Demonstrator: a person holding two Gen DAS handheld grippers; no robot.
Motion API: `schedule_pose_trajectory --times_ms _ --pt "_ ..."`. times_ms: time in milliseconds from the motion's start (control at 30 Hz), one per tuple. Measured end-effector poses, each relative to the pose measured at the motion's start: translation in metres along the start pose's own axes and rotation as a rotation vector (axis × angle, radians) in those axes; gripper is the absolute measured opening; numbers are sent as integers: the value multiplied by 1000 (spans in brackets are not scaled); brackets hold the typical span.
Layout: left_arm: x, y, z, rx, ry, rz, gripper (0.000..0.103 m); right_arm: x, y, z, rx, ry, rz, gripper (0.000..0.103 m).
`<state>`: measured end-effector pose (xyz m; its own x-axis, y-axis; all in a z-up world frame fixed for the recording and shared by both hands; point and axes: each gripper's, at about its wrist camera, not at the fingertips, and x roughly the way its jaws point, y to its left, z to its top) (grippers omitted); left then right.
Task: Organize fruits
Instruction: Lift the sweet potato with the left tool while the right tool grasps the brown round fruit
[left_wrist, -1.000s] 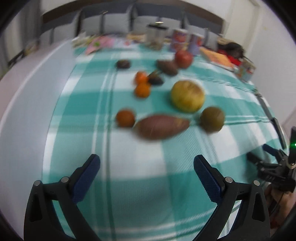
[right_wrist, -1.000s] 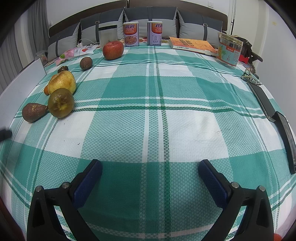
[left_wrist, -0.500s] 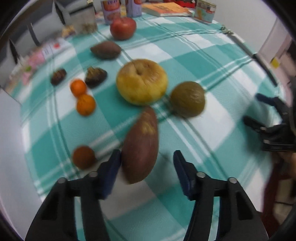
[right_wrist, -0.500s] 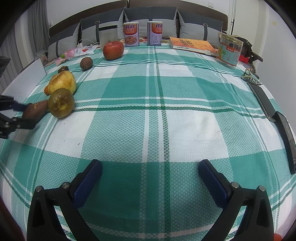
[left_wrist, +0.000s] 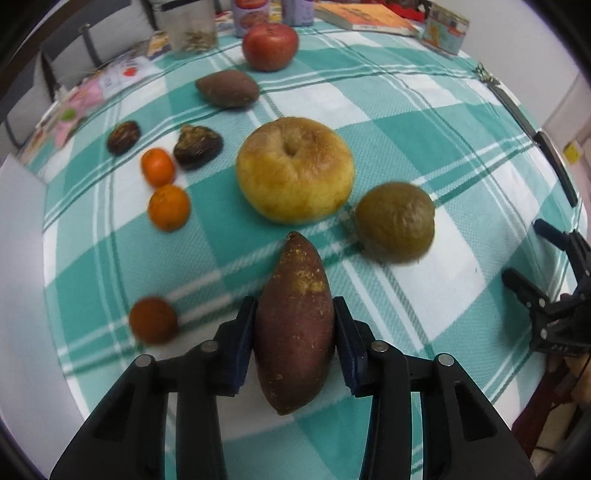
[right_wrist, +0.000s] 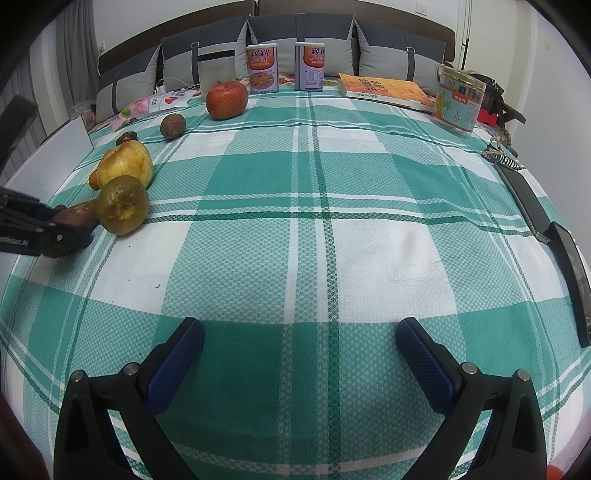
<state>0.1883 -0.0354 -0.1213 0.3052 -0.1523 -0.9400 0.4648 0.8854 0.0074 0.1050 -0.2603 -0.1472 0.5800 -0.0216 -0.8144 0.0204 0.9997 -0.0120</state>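
Green-checked cloth (right_wrist: 332, 258) carries all the fruit loose along its left edge, nothing sorted into any group or container that shows, so the task looks barely begun. The left gripper (left_wrist: 294, 334) is closing its jaws on the sweet potato (left_wrist: 295, 325), which lies between its pads on the cloth just before the yellow pear (left_wrist: 295, 170), with a brown pear (left_wrist: 395, 221) beside it and small oranges (left_wrist: 168, 206) nearby. The right gripper (right_wrist: 299, 354) hangs spread and empty over the bare near edge; the apple (right_wrist: 226, 99) at the far edge and the rest remain to be placed.
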Motion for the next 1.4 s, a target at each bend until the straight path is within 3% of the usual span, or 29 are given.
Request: schedule_pose_trajectory --times_ms 133,333,533,700,767,900,967,1033,1233,1300,1367,1400 --pt "-16 -4 -42 -56 -12 -36 41 0 0 0 0 0 1 103" --pt "-29 -14 -91 -96 -27 -27 41 0 0 0 0 0 0 103" --pt "-29 -13 -94 -112 -64 -8 41 0 -1 0 1 0 1 103" --pt "-25 -17 -93 -90 -88 31 48 0 -1 0 1 0 0 103" --pt "-26 -14 -93 -113 -97 19 41 0 -1 0 1 0 1 103" --pt "-30 -6 -98 -163 -124 -11 40 0 0 0 -5 10 12 103" --pt "-32 1 -103 -216 -142 -30 40 -2 -1 6 -2 53 60 102" --pt "-35 8 -109 -259 -158 -48 40 -8 1 17 47 55 196 101" --pt "-40 22 -113 -339 -188 -61 40 1 82 79 -106 77 347 98" --pt "-46 26 -113 -357 -203 -70 40 20 107 92 -151 116 332 92" --pt "-53 28 -113 -367 -220 -78 40 39 124 98 -171 168 321 69" --pt "-58 29 -113 -371 -228 -81 40 50 128 98 -180 208 321 48"
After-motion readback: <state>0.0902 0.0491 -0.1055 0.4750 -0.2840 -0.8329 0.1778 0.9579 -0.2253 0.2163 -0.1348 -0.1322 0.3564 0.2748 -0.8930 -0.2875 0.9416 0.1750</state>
